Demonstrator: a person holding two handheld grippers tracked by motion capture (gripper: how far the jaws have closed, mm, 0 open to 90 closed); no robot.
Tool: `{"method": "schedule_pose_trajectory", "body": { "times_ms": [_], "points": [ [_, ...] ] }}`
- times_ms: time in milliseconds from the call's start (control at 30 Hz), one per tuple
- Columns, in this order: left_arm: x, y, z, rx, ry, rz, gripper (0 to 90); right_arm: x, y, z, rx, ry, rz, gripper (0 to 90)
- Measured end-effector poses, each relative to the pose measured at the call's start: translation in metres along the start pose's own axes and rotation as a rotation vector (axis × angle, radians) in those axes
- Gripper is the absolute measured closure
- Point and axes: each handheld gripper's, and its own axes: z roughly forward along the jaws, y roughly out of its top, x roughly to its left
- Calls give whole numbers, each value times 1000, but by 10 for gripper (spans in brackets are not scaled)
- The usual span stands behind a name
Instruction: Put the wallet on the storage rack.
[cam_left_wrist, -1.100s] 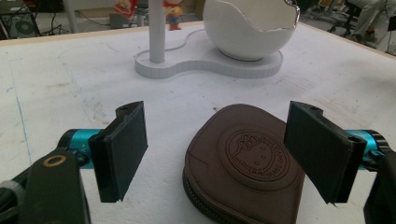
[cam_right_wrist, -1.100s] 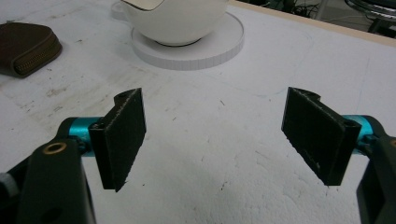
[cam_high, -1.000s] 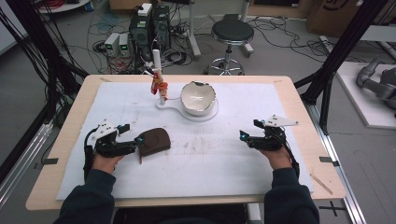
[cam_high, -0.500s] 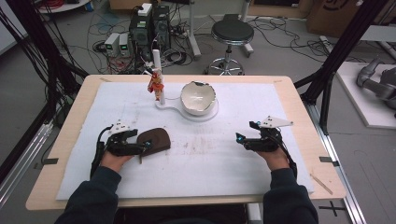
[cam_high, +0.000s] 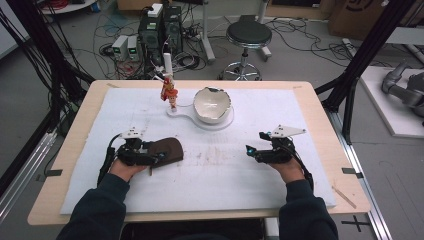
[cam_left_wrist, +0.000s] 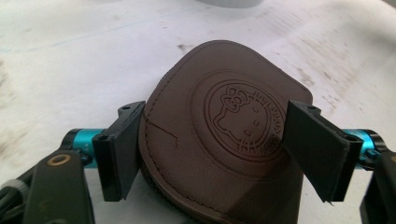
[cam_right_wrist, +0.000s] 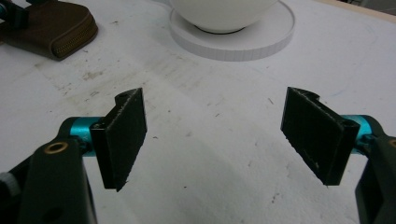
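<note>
Left gripper (cam_left_wrist: 219, 154) spread around flat brown embossed leather pouch (cam_left_wrist: 224, 135), jaws flanking both edges, contact not confirmed; pouch lay on white mat (cam_high: 225, 185) at 7 o'clock from white bowl (cam_high: 212, 104). Right gripper (cam_right_wrist: 212, 140) spread and empty over bare mat at 4 o'clock. Judged risk: soft leather buckling or sliding out on closing, since jaws sat near rounded end.

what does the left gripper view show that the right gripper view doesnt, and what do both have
Left gripper view: the cat-face emblem embossed on the brown pouch, which lies between that gripper's open jaws. Right gripper view: the white bowl on its round white base, and the pouch's zipper edge. Both: the pouch and the stained white table cover.
</note>
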Motion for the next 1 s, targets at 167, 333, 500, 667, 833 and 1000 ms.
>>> {"method": "schedule_pose_trajectory", "body": {
  "times_ms": [167, 333, 500, 667, 833, 1000],
  "points": [
    [-13, 3, -2, -43, 0, 158, 359, 8, 3, 10, 9, 42, -3, 228],
    [-24, 5, 0, -56, -18, 220, 403, 19, 8, 24, 12, 89, -5, 228],
    [-29, 6, 1, -74, -42, 259, 467, 36, 15, 49, 35, 173, -19, 230],
    [-34, 6, 2, -84, -53, 290, 471, 47, 19, 64, 41, 224, -15, 230],
    [-40, 6, 3, -98, -72, 340, 494, 63, 26, 88, 55, 301, -24, 233],
    [-43, 6, 4, -102, -83, 354, 496, 73, 29, 103, 74, 367, -10, 248]
  ]
}}
